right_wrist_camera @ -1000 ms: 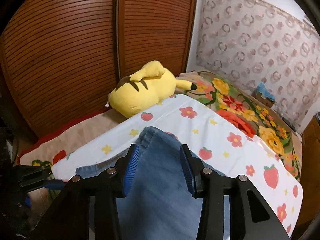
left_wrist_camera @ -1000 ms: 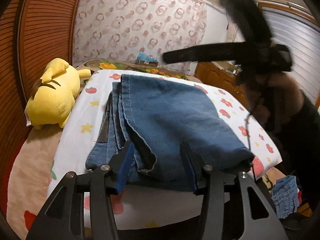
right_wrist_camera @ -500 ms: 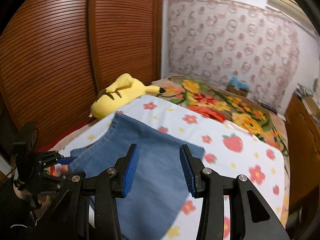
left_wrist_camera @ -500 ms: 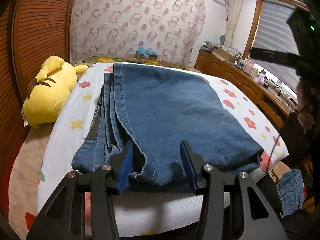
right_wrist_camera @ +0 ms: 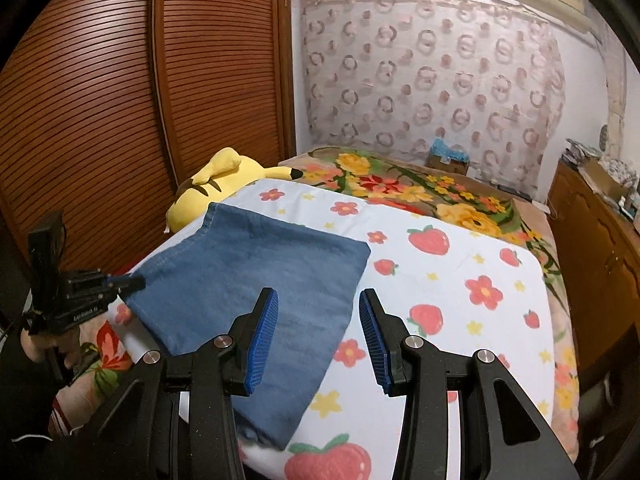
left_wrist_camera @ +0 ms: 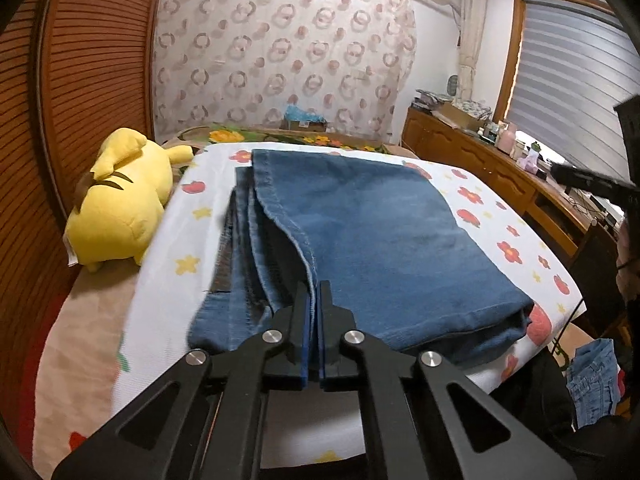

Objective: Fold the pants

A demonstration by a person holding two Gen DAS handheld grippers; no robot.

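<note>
Blue jeans (left_wrist_camera: pixel 372 240) lie folded on a white flowered sheet (left_wrist_camera: pixel 504 220) on the bed. My left gripper (left_wrist_camera: pixel 314 300) is shut on the near hem edge of the jeans' top layer. It also shows in the right wrist view (right_wrist_camera: pixel 124 282) at the jeans' left edge. My right gripper (right_wrist_camera: pixel 318 312) is open and empty, above the near right part of the jeans (right_wrist_camera: pixel 256 280). The right gripper shows at the far right of the left wrist view (left_wrist_camera: pixel 592 184).
A yellow plush toy (left_wrist_camera: pixel 120 204) lies left of the jeans, against brown slatted doors (right_wrist_camera: pixel 120 92). A floral blanket (right_wrist_camera: pixel 420 188) covers the far bed. A wooden cabinet (left_wrist_camera: pixel 492 168) runs along the right. More denim (left_wrist_camera: pixel 596 384) lies on the floor at right.
My left gripper has closed on the jeans' hem edge. My right gripper has drawn back and to the right, off the jeans.
</note>
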